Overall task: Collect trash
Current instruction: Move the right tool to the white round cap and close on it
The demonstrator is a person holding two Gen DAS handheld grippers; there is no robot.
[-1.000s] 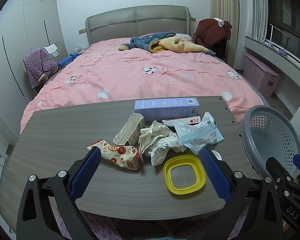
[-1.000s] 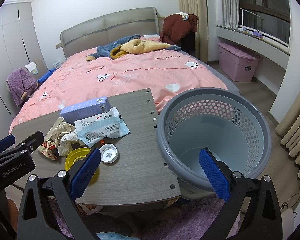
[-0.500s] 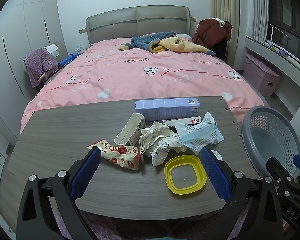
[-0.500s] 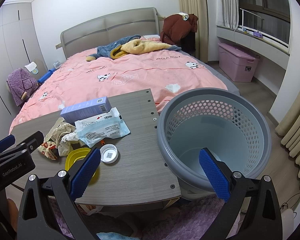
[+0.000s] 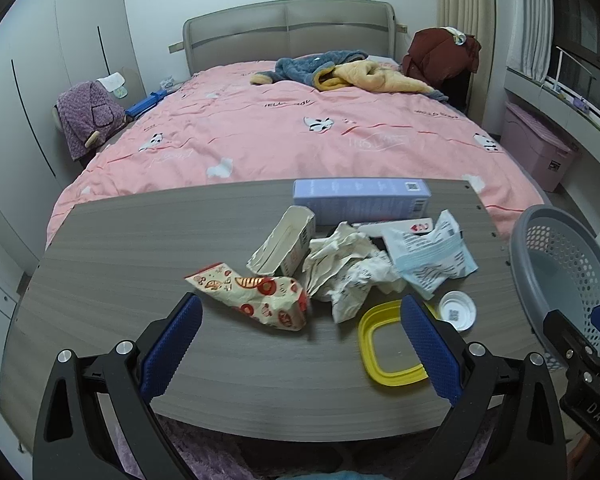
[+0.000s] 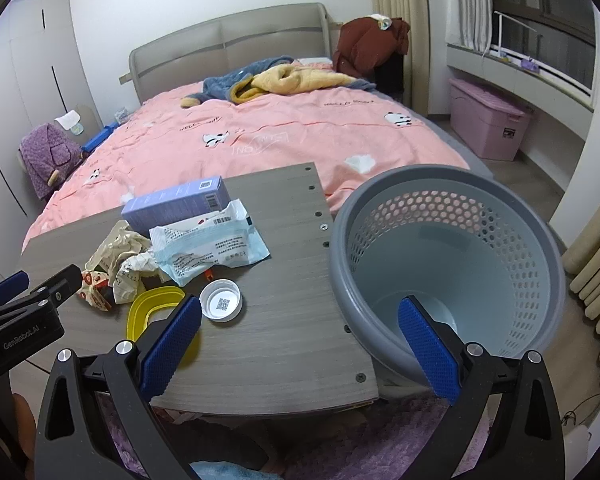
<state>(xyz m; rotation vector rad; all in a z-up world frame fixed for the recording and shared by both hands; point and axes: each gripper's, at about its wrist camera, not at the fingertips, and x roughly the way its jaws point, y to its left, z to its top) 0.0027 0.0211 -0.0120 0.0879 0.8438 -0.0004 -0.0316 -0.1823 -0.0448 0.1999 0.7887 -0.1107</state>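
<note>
Trash lies on a grey wooden table (image 5: 120,264): a printed snack wrapper (image 5: 252,298), a torn white carton (image 5: 282,246), crumpled paper (image 5: 346,268), a blue-white wipes packet (image 5: 430,254), a lilac box (image 5: 360,200), a yellow lid (image 5: 388,350) and a white cap (image 5: 456,312). My left gripper (image 5: 300,344) is open and empty, just short of the snack wrapper. My right gripper (image 6: 300,344) is open and empty, over the table's right edge beside a grey perforated basket (image 6: 452,272). The cap (image 6: 221,301) lies just ahead of its left finger.
A bed with a pink cover (image 5: 300,136) stands behind the table, with clothes (image 5: 340,72) on it. A pink storage bin (image 6: 488,124) stands at the right wall. A purple rug (image 6: 360,440) lies under the table.
My left gripper has shifted slightly left and forward, so the trash sits a little further right in its view. The right gripper has hardly moved.
</note>
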